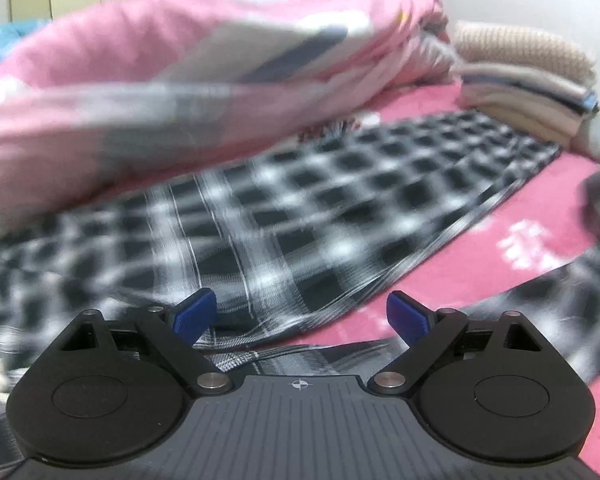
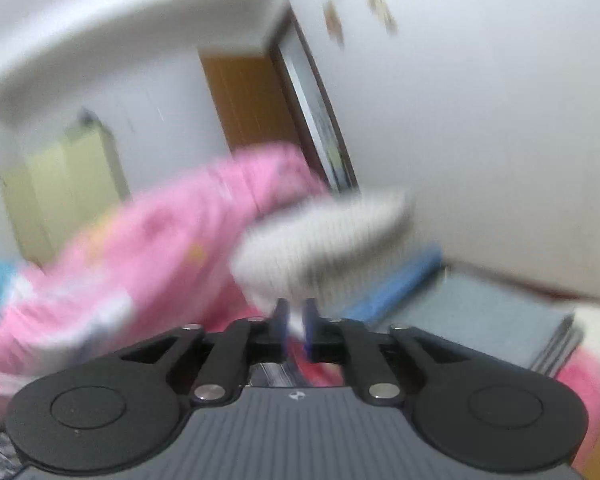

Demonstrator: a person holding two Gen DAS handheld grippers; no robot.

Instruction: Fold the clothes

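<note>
I find the black-and-white checked garment (image 1: 340, 184) spread flat on the pink bed (image 1: 540, 216), thin, limp and light, best pinched at a hem corner; my left claw (image 1: 300, 316) spread empty, right claw (image 2: 296, 320) pinching pale cloth (image 2: 324, 236)

Shirt (image 1: 300, 208) before quilt (image 1: 140, 60) (stack (image 1: 528, 80) right).

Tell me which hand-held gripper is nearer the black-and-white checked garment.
Left. The left hand-held gripper hovers open just over the checked garment; the right hand-held gripper is raised, aimed at the wall, nearly shut on something pale.
</note>
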